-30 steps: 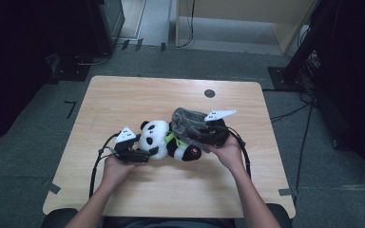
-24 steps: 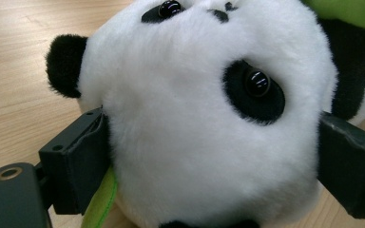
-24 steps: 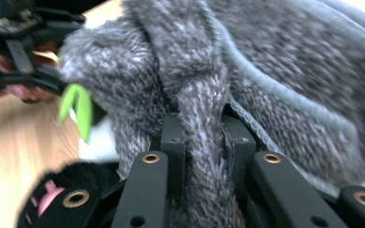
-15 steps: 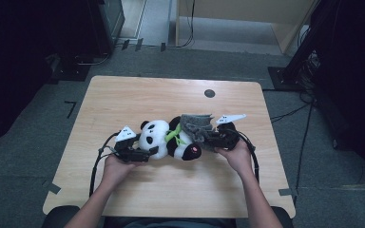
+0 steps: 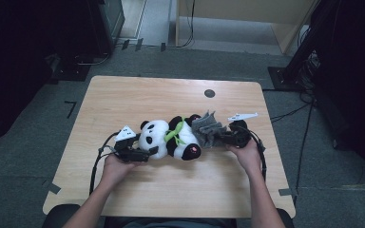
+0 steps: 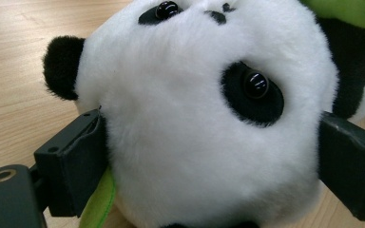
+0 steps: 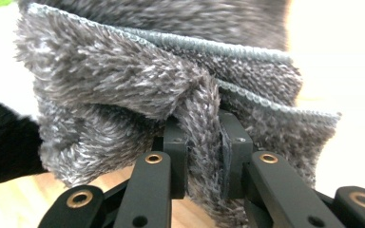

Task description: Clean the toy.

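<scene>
Since the earlier frames, your right tongs (image 5: 221, 137) have been carrying the grey cloth (image 5: 208, 130) down and leftward in the high view, from lying over the panda's body to bunching at its feet end, right of centre. Your left tongs (image 5: 145, 153) are staying put, spread wide with the pads pressing either side of the toy panda (image 5: 171, 138)'s head, so the toy is being pinned while the cloth is being worked along it. That reads to me as a wiping or covering stroke reaching the bottom of the toy.

In the right gripper view your tongs (image 7: 204, 161) are nearly closed, pinching a fold of cloth (image 7: 123, 90) between the pads. It is a shaggy, thick-piled microfibre with a stitched hem, soft and floppy, so it is crumpling rather than lying flat. In the left gripper view the panda (image 6: 204, 109) is showing short dense white plush, black ear and eye patches, glossy bead eyes and a green scarf (image 6: 100, 202). It is lying on its side on the pale wood-grain worktop (image 5: 138, 99).
</scene>
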Available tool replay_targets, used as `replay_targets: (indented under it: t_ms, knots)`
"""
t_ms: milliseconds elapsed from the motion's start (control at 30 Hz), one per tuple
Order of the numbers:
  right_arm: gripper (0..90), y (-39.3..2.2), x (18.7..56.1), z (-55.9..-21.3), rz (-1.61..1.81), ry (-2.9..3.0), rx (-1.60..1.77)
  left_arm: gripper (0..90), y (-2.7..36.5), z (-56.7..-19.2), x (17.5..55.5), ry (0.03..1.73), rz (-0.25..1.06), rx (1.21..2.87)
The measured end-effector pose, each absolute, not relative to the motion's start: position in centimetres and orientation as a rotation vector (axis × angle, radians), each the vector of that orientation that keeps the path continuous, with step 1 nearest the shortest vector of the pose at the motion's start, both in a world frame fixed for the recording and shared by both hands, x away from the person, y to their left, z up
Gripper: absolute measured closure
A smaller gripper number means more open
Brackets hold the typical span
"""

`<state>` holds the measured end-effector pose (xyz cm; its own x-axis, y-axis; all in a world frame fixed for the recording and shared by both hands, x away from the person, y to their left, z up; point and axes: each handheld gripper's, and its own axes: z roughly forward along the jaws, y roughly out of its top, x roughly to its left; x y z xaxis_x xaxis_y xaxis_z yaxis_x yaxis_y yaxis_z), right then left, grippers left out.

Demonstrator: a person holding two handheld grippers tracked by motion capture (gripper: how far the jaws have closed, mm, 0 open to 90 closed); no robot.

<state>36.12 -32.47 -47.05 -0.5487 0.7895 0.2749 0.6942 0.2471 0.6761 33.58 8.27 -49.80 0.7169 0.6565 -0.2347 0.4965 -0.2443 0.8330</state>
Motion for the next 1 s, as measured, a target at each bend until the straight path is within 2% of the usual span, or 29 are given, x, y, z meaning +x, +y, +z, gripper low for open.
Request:
replay_targets:
  t_ms: [200,467,1000]
  knots:
    - [79.7,-34.3,36.3,-46.4,1.229,2.282,1.493,6.5,8.3,-49.8,33.6,0.891,0.199,1.904]
    - [83.6,-34.9,35.5,-43.4,1.341,2.192,1.453,6.4,8.2,-49.8,33.6,0.891,0.202,1.901]
    - [83.7,-27.3,35.0,-40.8,1.403,2.391,1.156,6.3,8.3,-49.9,33.5,0.890,0.204,1.904]
